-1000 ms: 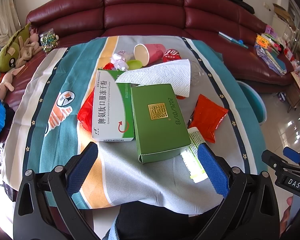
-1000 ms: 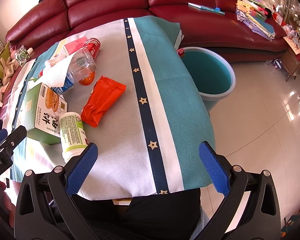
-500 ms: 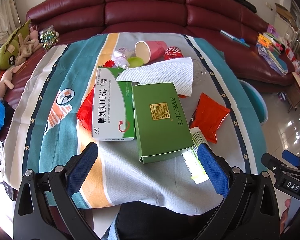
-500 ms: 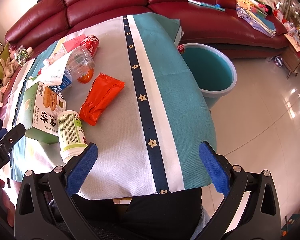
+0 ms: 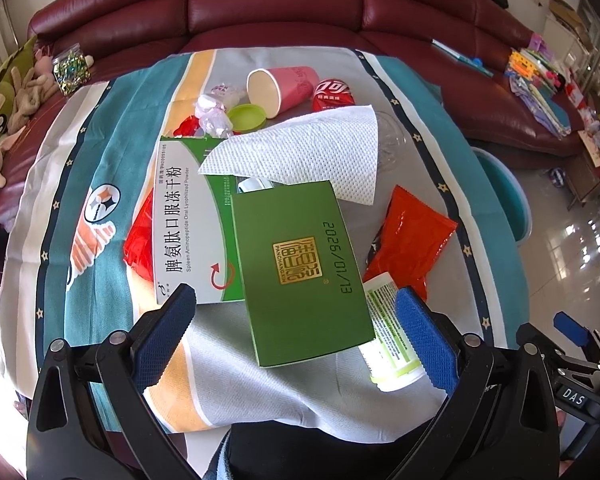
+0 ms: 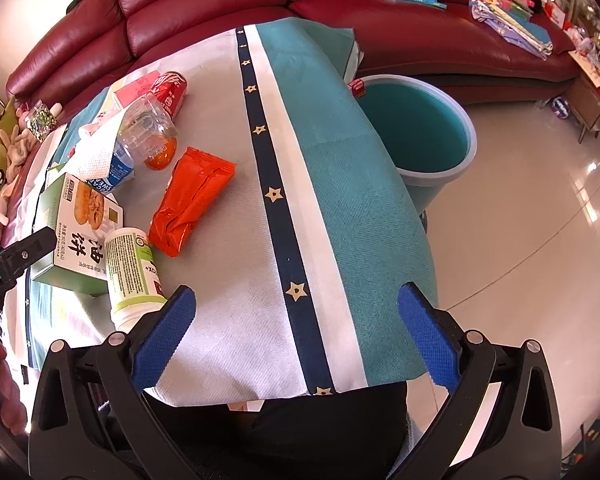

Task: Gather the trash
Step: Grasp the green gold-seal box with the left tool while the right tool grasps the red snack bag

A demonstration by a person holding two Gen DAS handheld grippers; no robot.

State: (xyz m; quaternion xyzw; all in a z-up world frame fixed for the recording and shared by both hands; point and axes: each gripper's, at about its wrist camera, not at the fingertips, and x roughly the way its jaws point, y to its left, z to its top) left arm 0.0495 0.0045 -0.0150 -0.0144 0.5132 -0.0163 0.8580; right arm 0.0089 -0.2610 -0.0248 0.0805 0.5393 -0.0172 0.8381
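Two grippers hang over a cloth-covered desk (image 5: 112, 152), both with jaws spread wide and nothing between them. In the left wrist view the left gripper (image 5: 296, 330) sits low over a green box (image 5: 300, 268), which lies partly on a white-and-green medicine box (image 5: 188, 232); a white bottle with a green label (image 5: 388, 340) lies against the green box's right edge, and a red snack packet (image 5: 410, 240) is just beyond it. Farther back a paper towel (image 5: 308, 156) drapes over the boxes, with a tipped pink paper cup (image 5: 278, 90), a red can (image 5: 334, 94) and a green lid (image 5: 246, 116) behind it (a red sofa (image 5: 276, 4) curves round the rear). In the right wrist view the right gripper (image 6: 296, 328) hovers over the bare striped cloth at the near edge, with the bottle (image 6: 132, 276), snack packet (image 6: 192, 204) and a clear plastic bottle (image 6: 148, 136) to its left. A teal bucket (image 6: 440, 184) stands on the floor just beside the desk's right edge.
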